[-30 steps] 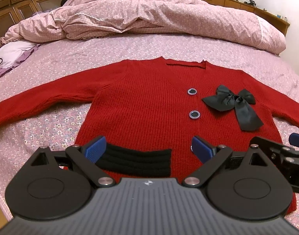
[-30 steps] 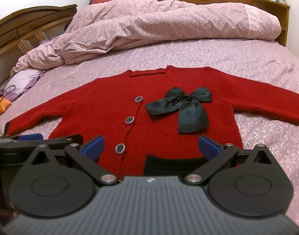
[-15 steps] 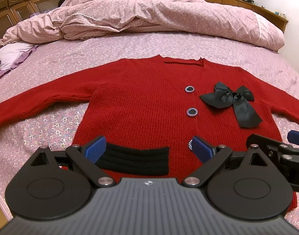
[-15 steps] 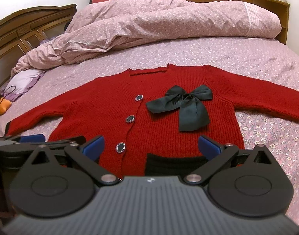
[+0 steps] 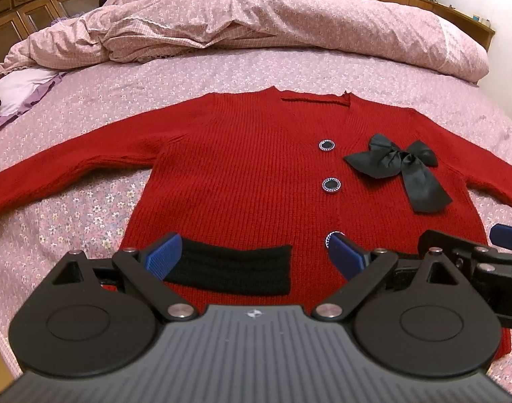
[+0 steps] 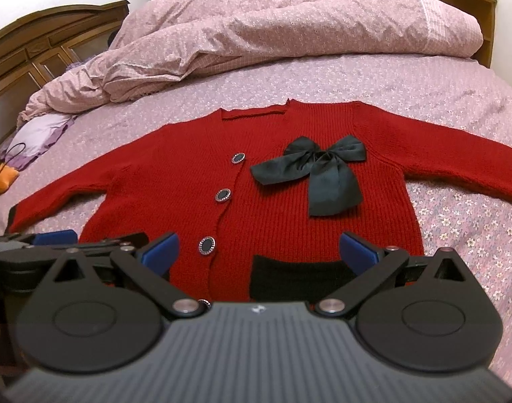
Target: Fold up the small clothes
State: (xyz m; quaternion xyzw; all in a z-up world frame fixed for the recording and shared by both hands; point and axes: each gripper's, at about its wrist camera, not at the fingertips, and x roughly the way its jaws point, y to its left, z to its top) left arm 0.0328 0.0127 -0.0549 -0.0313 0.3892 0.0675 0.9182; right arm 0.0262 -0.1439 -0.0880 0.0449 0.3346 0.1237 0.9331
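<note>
A small red knit cardigan lies flat, front up, on the bed, sleeves spread to both sides; it also shows in the right wrist view. It has a black bow, round dark buttons and black pocket trims. My left gripper is open and empty above the left pocket trim near the hem. My right gripper is open and empty above the right pocket trim. Each gripper shows at the edge of the other's view.
A rumpled pink duvet is piled across the far side of the bed. The floral sheet surrounds the cardigan. A lilac cloth and an orange item lie at the left. Wooden headboard stands left.
Both grippers have drawn back slightly toward the hem side, so more of the lower cardigan and its third button shows. The jaws stay open. The cardigan has not moved.
</note>
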